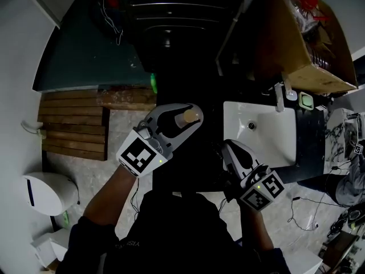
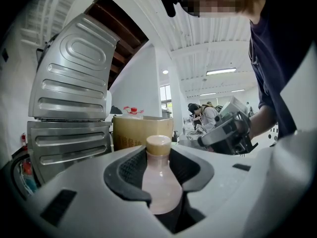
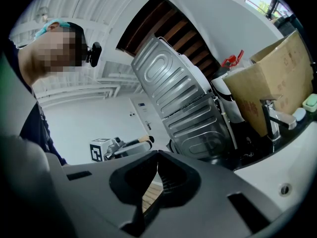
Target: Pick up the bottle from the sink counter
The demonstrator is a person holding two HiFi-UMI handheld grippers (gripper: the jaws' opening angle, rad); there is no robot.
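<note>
A small bottle point(image 2: 159, 182) with pale pinkish contents and a tan cap sits upright between the jaws of my left gripper point(image 2: 159, 155), which is shut on it. In the head view the left gripper point(image 1: 194, 115) is held up over the dark floor left of the sink, and the bottle's cap point(image 1: 190, 117) shows at its tip. My right gripper point(image 1: 227, 148) hovers near the front left corner of the white sink point(image 1: 274, 153). Its jaws point(image 3: 157, 155) meet at the tip with nothing between them. The right gripper view also catches the left gripper point(image 3: 119, 147) off to the left.
A faucet point(image 1: 279, 97) and a green soap dish point(image 1: 307, 101) stand behind the basin. A cardboard box point(image 1: 302, 39) fills the upper right. A ribbed silver appliance point(image 2: 69, 98) rises at the left. A wooden slat mat point(image 1: 71, 124) lies on the floor.
</note>
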